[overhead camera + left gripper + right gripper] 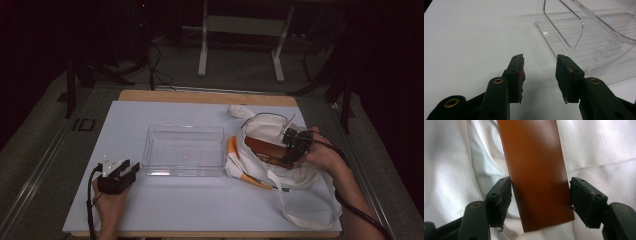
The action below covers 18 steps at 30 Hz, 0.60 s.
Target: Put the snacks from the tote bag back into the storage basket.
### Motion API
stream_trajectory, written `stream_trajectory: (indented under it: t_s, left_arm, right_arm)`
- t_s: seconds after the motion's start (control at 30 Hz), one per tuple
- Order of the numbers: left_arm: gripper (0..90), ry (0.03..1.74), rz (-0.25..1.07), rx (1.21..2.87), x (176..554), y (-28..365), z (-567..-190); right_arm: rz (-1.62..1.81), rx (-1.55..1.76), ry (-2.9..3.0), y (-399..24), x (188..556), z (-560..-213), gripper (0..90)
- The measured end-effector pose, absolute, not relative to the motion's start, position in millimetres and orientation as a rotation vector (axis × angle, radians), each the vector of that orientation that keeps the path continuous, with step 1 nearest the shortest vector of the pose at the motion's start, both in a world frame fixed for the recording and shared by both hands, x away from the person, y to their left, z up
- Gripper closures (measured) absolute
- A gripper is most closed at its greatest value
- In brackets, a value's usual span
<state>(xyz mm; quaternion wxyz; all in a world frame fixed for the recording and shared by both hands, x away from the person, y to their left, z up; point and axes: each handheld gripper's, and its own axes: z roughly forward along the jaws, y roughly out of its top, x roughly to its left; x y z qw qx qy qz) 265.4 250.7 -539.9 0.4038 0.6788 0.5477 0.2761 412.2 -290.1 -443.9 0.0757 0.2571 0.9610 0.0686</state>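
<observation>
**Straddling a brown box on a cloth bag, with the other tool idle by a clear tray**

Looking down from above the near edge of a table [200, 205] covered in white. Closest on the left, a hand [110, 205] lying on the white cover, holding the left gripper [127, 170] with a black cable trailing back toward the edge. Jaws parted about halfway, nothing between them, tips aimed at the near left corner of a clear plastic tray [182, 127]. From the left gripper view, the same left gripper [540, 72] low over the bare table [474, 37], the ribbed floor of the tray [599, 62] just beyond its right jaw, not touching.

Further in and to the right, a white cloth bag [272, 127] slumped beside the tray, straps trailing toward the near edge, an orange strip [231, 148] showing at its left side. Lying on top of the bag, a flat brown box [265, 147]. Reaching in from the right, the other hand [327, 155] with the right gripper [287, 148] set over the box's right end.

From the right gripper view, the right gripper [540, 195] spread very wide, the box [534, 157] running up between its jaws. One pad against one long edge, the other right beside the opposite edge; no clear squeeze. White bag [599, 150] cloth on both sides.

Beyond the table, dim floor, loose cables and the white legs of a stand [202, 45].
</observation>
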Motion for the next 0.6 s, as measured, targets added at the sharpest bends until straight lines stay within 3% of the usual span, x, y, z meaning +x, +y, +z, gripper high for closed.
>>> stream_trajectory:
  t_s: [0.6]
  left_arm:
    - [58.2,1.382,0.698,1.715,265.4,250.7,-539.8]
  right_arm:
    - [0.092,0.776,2.950,-282.3,412.8,-452.6,35.5]
